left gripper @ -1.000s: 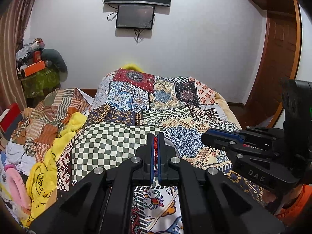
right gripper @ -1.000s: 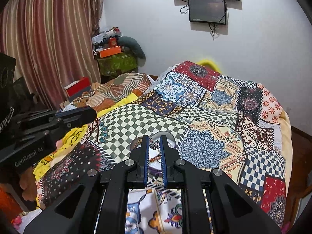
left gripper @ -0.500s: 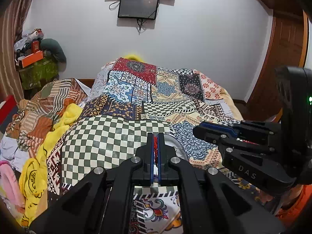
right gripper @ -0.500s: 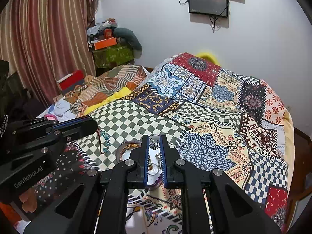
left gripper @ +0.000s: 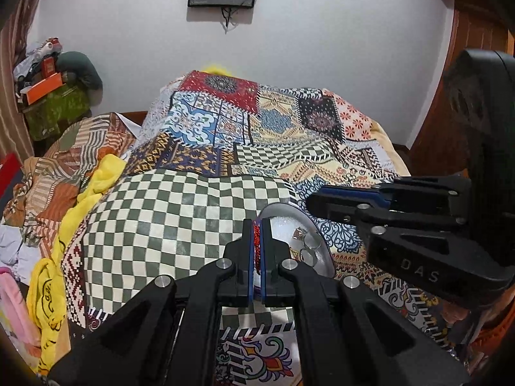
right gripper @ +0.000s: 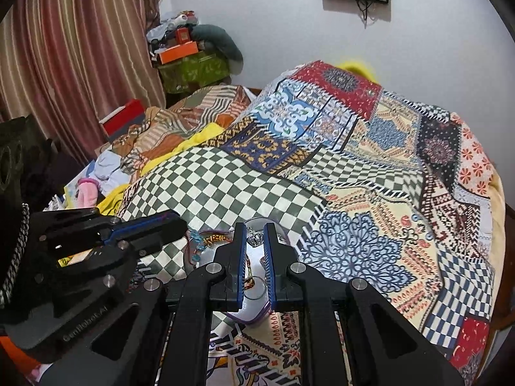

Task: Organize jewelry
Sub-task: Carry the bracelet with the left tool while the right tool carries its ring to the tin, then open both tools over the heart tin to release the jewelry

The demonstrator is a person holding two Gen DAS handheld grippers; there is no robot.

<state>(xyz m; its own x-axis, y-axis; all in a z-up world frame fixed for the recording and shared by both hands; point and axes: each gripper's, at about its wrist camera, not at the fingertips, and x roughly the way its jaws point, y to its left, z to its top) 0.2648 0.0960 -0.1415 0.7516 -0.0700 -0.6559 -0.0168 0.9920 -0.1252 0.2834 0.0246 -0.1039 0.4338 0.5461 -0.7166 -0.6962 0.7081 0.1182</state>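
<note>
My left gripper (left gripper: 257,225) is shut on a red beaded piece (left gripper: 257,241), held above the near edge of a clear purple-rimmed tray (left gripper: 322,241) on the bed. Silver rings (left gripper: 310,241) lie in that tray. My right gripper (right gripper: 255,230) hovers over the same tray (right gripper: 257,317); its jaws stand a little apart around a silver crown charm (right gripper: 256,239), and I cannot tell whether they touch it. A gold-and-red bracelet (right gripper: 216,240) and a blue bead strand (right gripper: 195,251) lie at the tray's left. Each gripper shows in the other's view.
The patchwork bedspread (right gripper: 370,173) covers the bed. Heaped clothes and a yellow cloth (left gripper: 96,186) lie on the left. A striped curtain (right gripper: 74,64) and a cluttered green box (right gripper: 190,70) stand beyond. A wooden door (left gripper: 466,96) is at the right.
Both grippers have come down and forward over the tray. The tray and rings show more fully now. The right jaws stand slightly wider around the crown charm.
</note>
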